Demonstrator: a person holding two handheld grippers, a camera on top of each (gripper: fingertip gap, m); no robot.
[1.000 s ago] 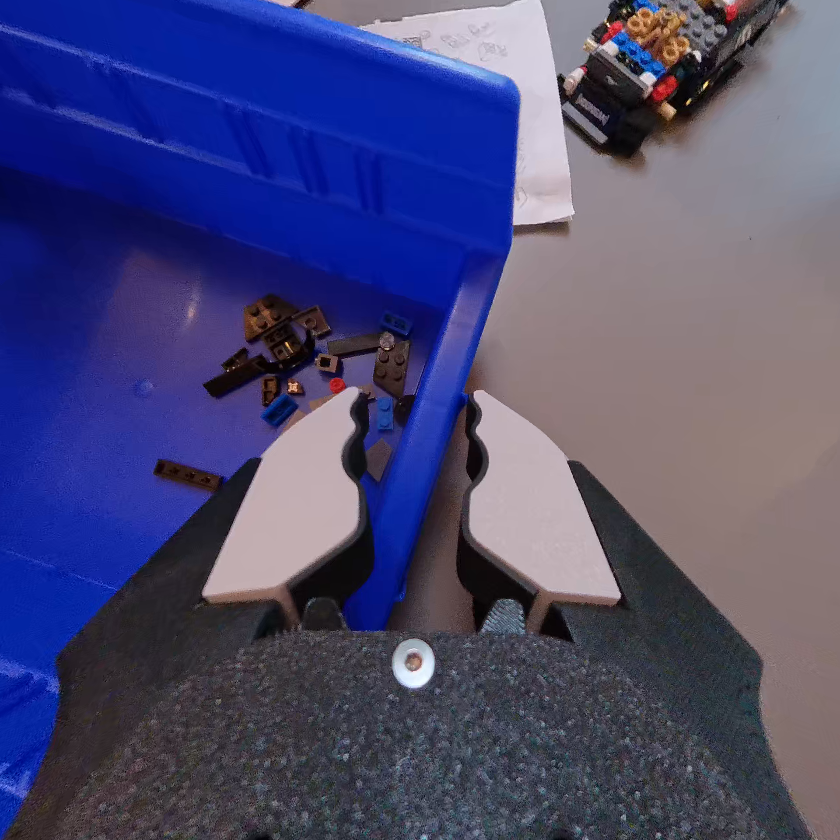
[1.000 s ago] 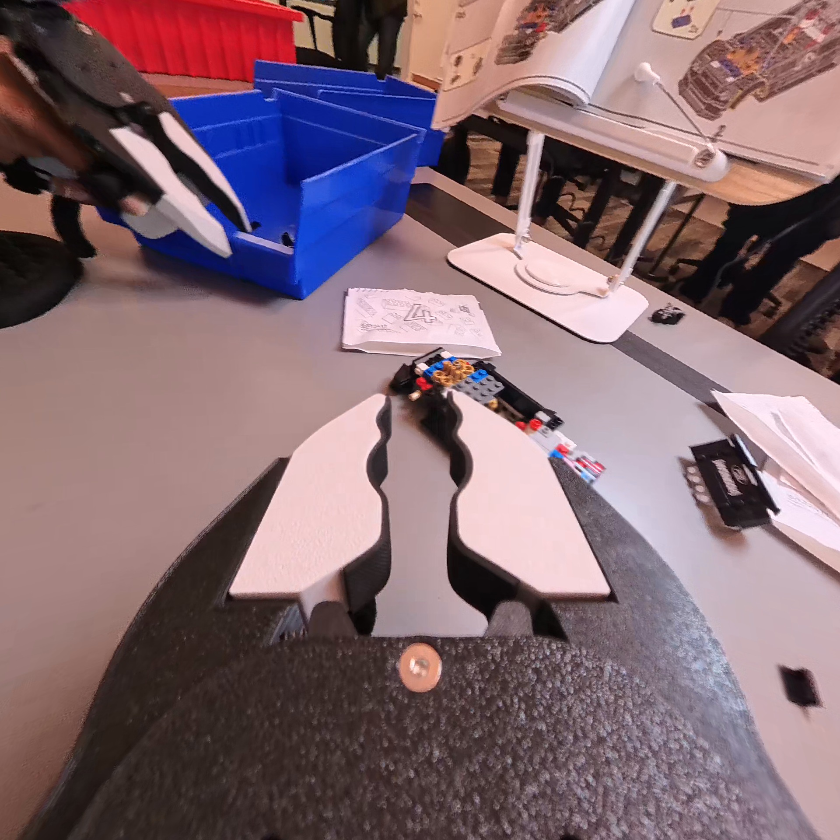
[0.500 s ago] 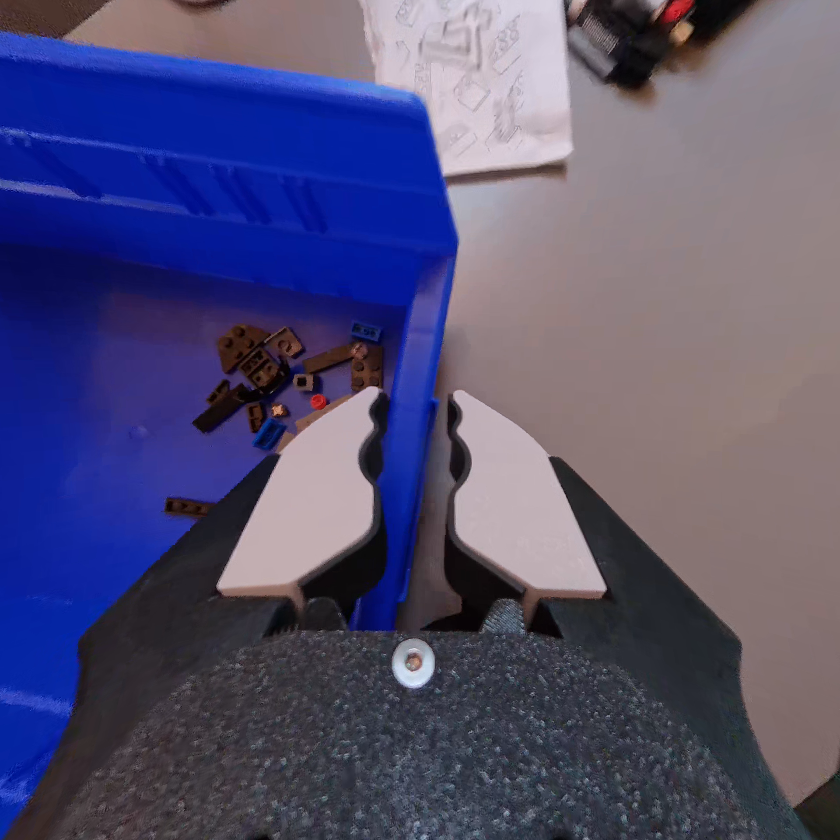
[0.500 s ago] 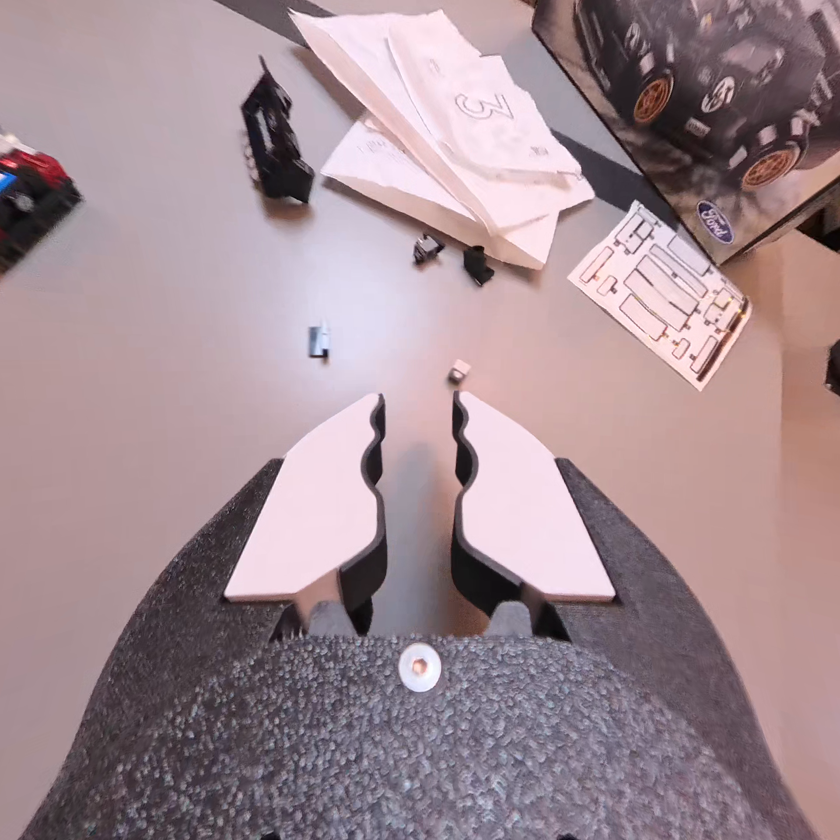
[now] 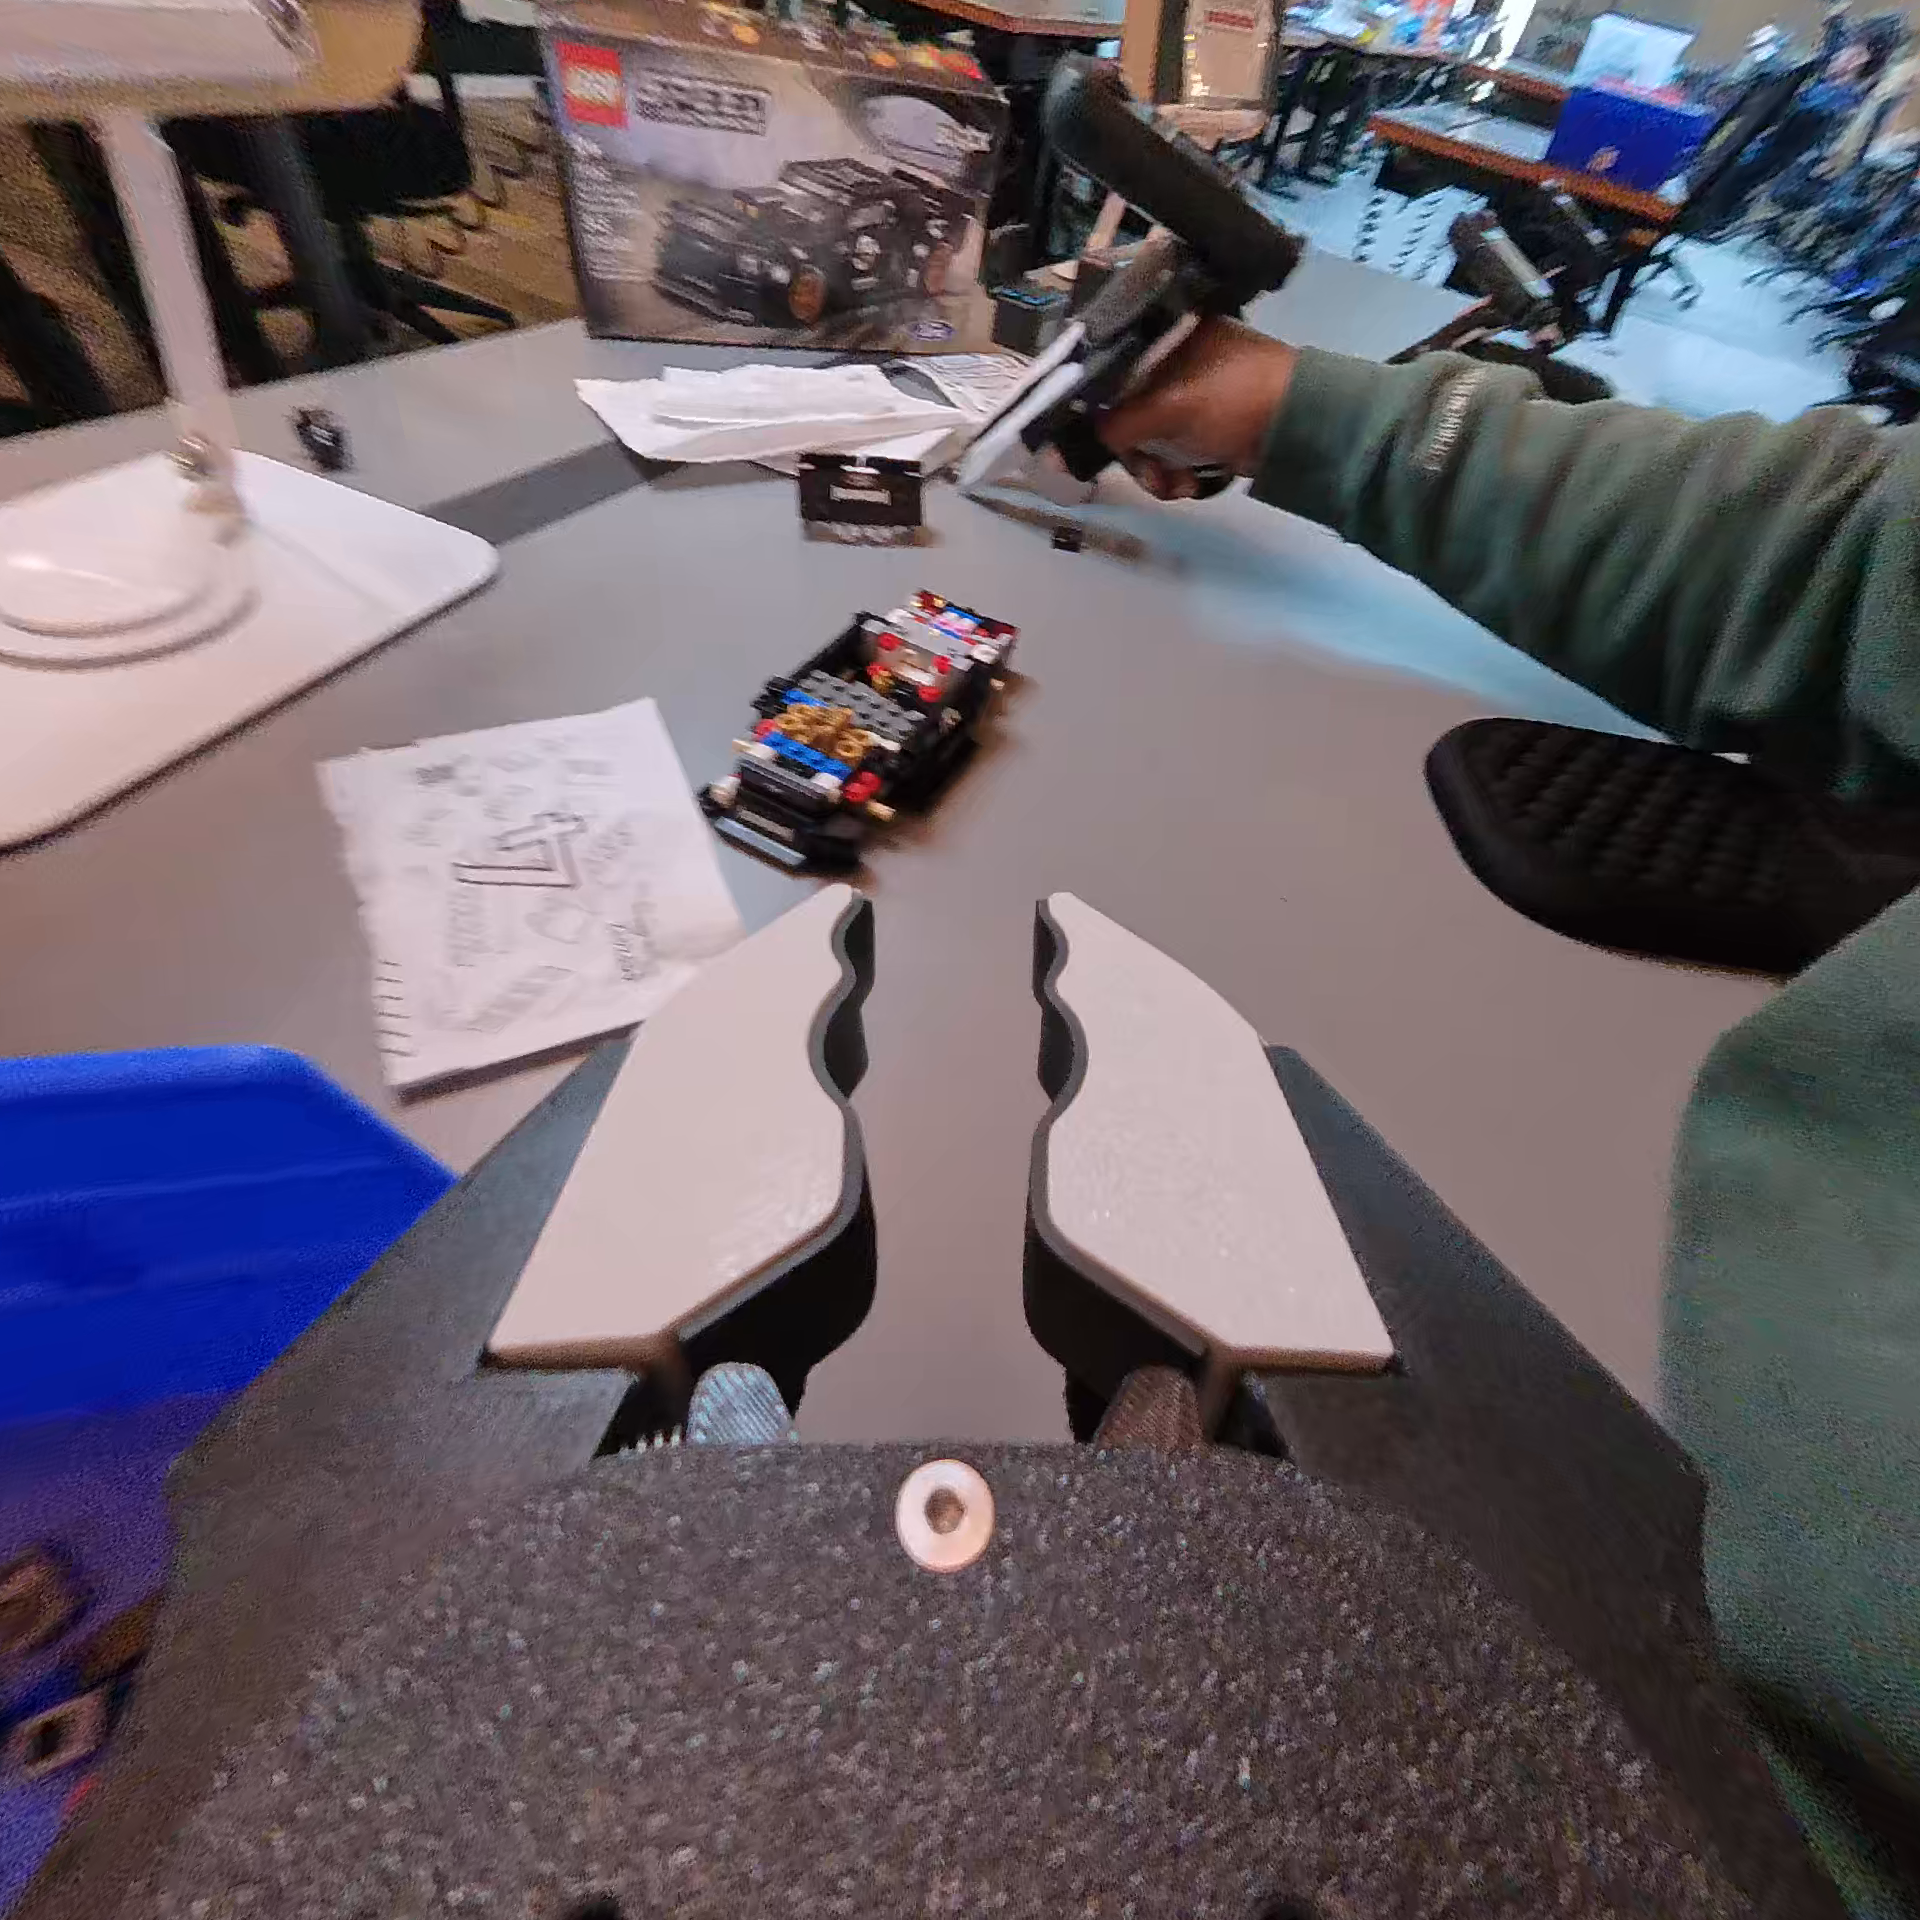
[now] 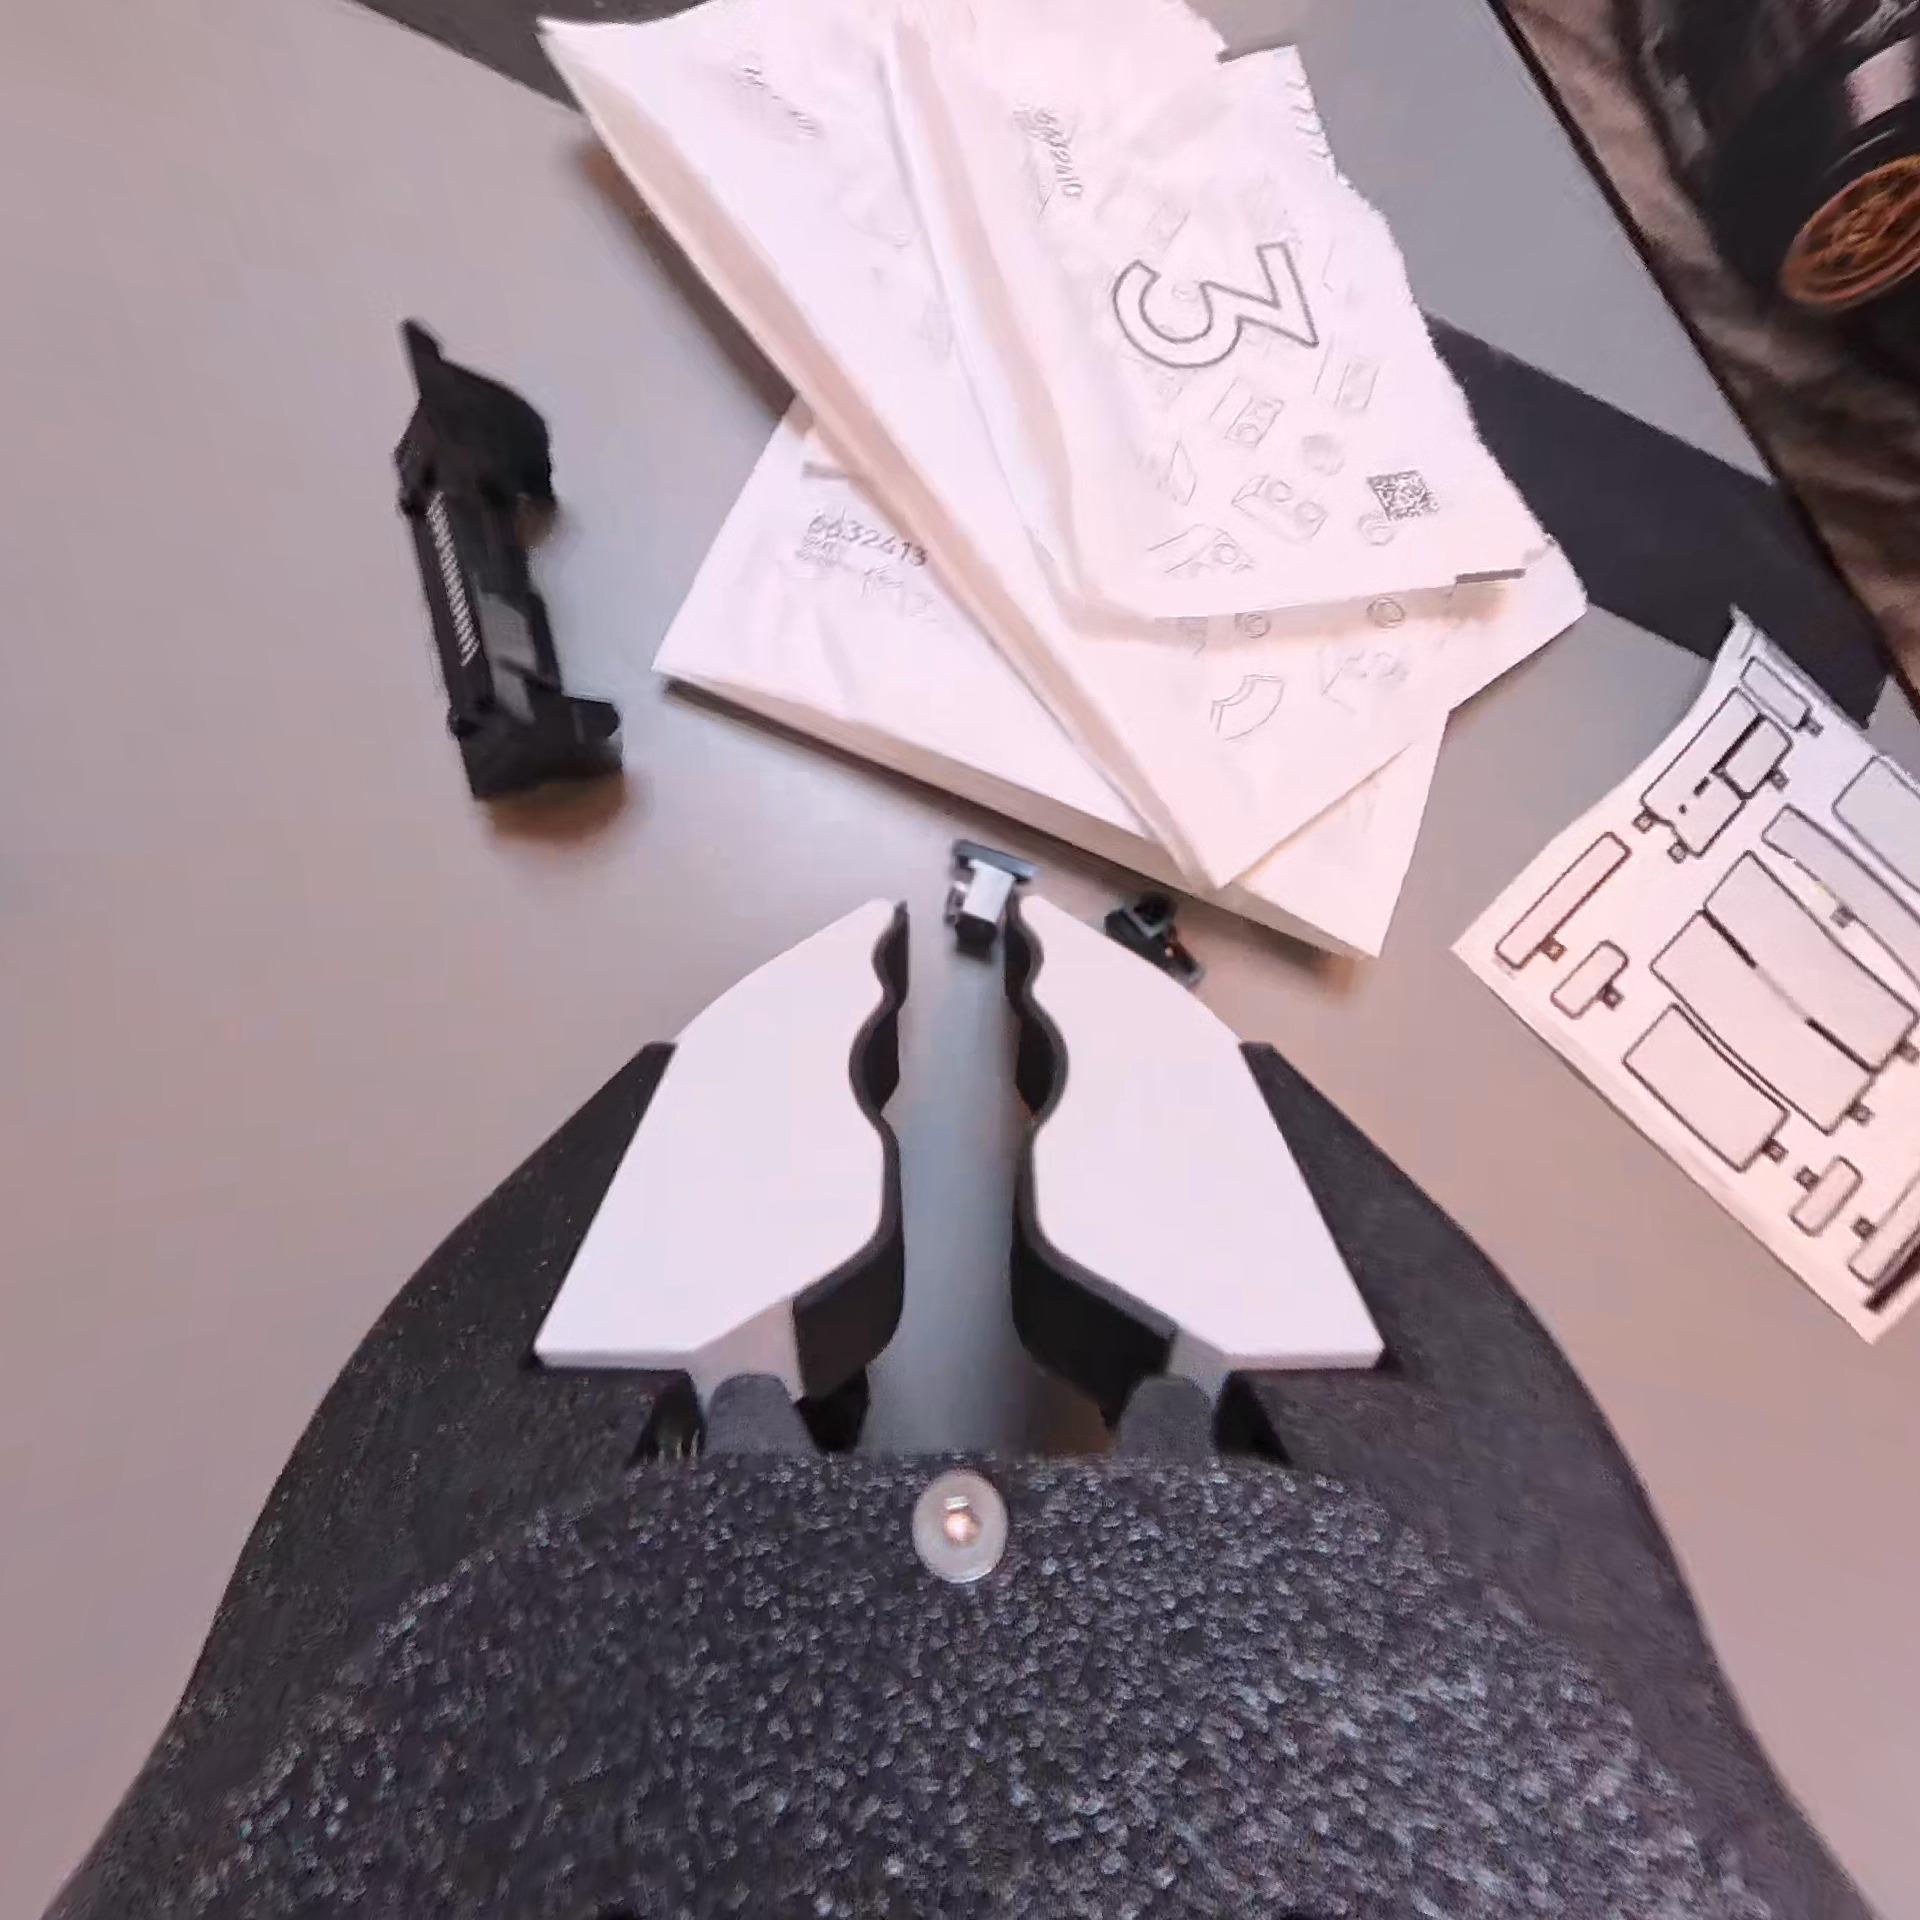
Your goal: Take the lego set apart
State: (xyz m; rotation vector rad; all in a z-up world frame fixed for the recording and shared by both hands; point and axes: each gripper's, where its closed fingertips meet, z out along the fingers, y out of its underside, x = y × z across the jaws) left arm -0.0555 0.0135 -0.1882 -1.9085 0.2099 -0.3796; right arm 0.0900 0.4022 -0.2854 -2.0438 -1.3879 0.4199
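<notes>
The partly stripped black lego car (image 5: 868, 743) sits on the grey table (image 5: 1195, 831), ahead of my left gripper (image 5: 948, 909), which is open and empty above the table. My right gripper (image 6: 958, 912) is open and points down at a small grey and black lego piece (image 6: 980, 896) that lies just at its fingertips, between them. A second small black piece (image 6: 1148, 923) lies just right of it. A long black lego section (image 6: 488, 582) lies to the left, and also shows in the left wrist view (image 5: 862, 497). The right gripper shows far off in the left wrist view (image 5: 1023, 421), held by a hand.
The blue bin (image 5: 156, 1195) with loose pieces is at my lower left. White paper bags (image 6: 1091, 436) and a sticker sheet (image 6: 1745, 997) lie near the right gripper. Another paper bag (image 5: 520, 883), a white stand base (image 5: 187, 613), the set's box (image 5: 779, 197) and a black armrest (image 5: 1662, 842) surround the car. The left gripper's tips are roughly 45 cm from the right gripper's. The partly stripped black lego car (image 5: 868, 743) lies some 15 cm from my left tips, 25 cm from my right tips.
My left gripper has swung up and away from the blue bin's wall to face the car. My right gripper has moved forward to the small piece beside the paper bags.
</notes>
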